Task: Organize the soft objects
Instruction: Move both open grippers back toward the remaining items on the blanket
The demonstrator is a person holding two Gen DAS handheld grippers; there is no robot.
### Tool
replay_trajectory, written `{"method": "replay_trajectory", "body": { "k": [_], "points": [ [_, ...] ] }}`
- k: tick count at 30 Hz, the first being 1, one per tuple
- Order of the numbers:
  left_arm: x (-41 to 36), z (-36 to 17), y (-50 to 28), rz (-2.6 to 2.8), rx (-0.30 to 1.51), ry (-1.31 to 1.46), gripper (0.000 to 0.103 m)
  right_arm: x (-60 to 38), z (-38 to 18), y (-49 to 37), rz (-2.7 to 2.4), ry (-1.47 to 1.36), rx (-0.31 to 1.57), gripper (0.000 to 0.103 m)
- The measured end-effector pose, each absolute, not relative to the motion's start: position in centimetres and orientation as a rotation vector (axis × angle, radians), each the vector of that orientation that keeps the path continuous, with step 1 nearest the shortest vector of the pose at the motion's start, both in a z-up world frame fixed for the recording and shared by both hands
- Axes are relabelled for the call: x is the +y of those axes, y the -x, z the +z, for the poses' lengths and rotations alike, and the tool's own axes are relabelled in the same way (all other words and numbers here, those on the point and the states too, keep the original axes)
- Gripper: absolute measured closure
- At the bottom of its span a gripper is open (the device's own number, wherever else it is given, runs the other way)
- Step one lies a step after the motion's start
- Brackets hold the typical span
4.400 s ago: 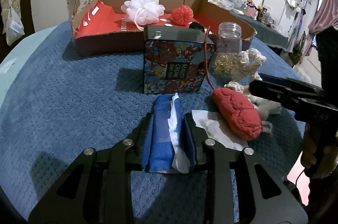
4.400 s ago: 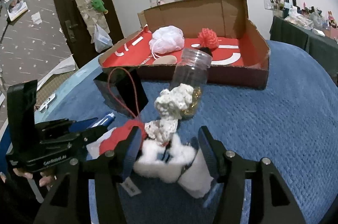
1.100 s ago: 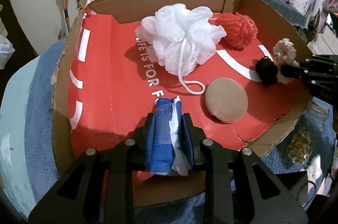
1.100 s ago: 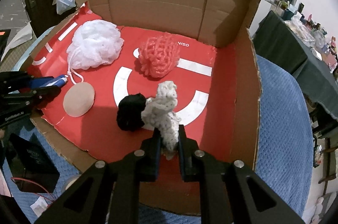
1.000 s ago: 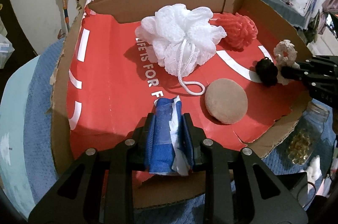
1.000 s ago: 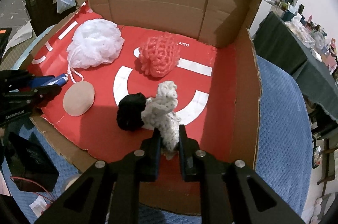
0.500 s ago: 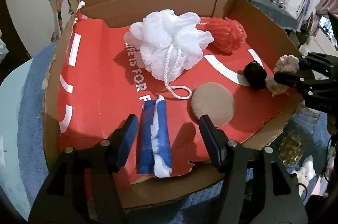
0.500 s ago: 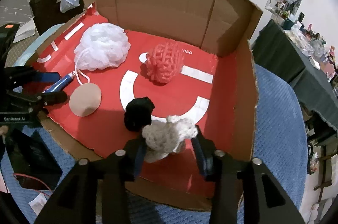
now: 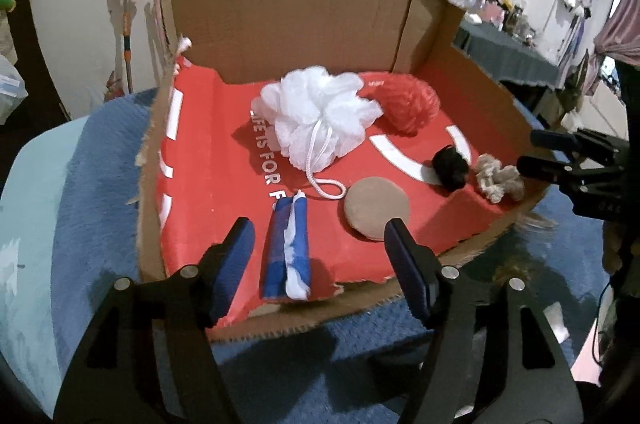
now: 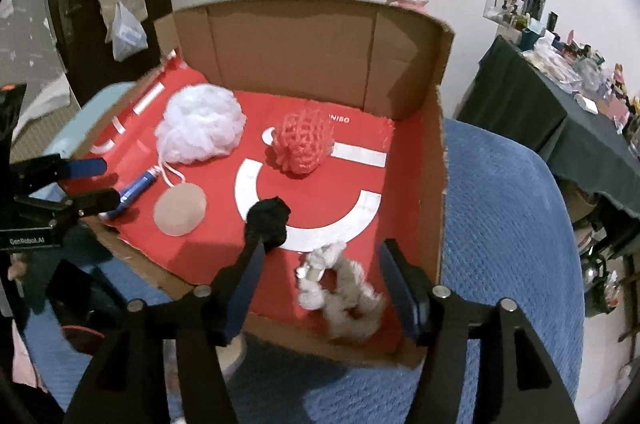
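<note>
left gripper [image 9: 320,244]: jaws opening, pads clear of blue cloth roll [image 9: 286,252]
blue cloth roll: on cardboard box [image 9: 280,23] floor, near front edge
right gripper [image 10: 322,280]: jaws opening, nothing pinched
crochet piece [image 10: 340,290]: loose between jaws, front-right corner of box

The surface [image 10: 500,224] is covered with a blue textured cloth [image 9: 100,183]. An open cardboard box [image 10: 296,47] with a red printed floor stands directly on this cloth and takes up most of the middle. At the left edge a pale turquoise part [image 9: 28,191] shows beside the blue cloth. Near the box's front left corner a dark object [image 10: 76,288] lies on the cloth; it is too unclear to name.
</note>
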State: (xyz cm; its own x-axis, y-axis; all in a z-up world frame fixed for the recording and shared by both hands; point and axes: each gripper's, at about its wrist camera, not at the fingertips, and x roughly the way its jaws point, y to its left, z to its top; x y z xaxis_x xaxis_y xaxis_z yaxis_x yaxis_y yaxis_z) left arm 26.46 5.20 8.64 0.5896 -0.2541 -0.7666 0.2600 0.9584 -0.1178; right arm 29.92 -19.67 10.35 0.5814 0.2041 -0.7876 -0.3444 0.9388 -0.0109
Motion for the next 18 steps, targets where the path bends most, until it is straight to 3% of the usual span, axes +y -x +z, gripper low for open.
{"method": "replay_trajectory", "body": {
  "k": [3, 18],
  "points": [
    [5.2, 9.8, -25.1, -0.301, 0.854, 0.004, 0.030, -20.2, 11.1, -28.9, 0.327, 0.136, 0.875, 0.035],
    [4.0, 13.5, -17.7, -0.315, 0.705, 0.032, 0.024, -20.5, 15.2, -20.2, 0.376, 0.084, 0.732, 0.015]
  ]
}}
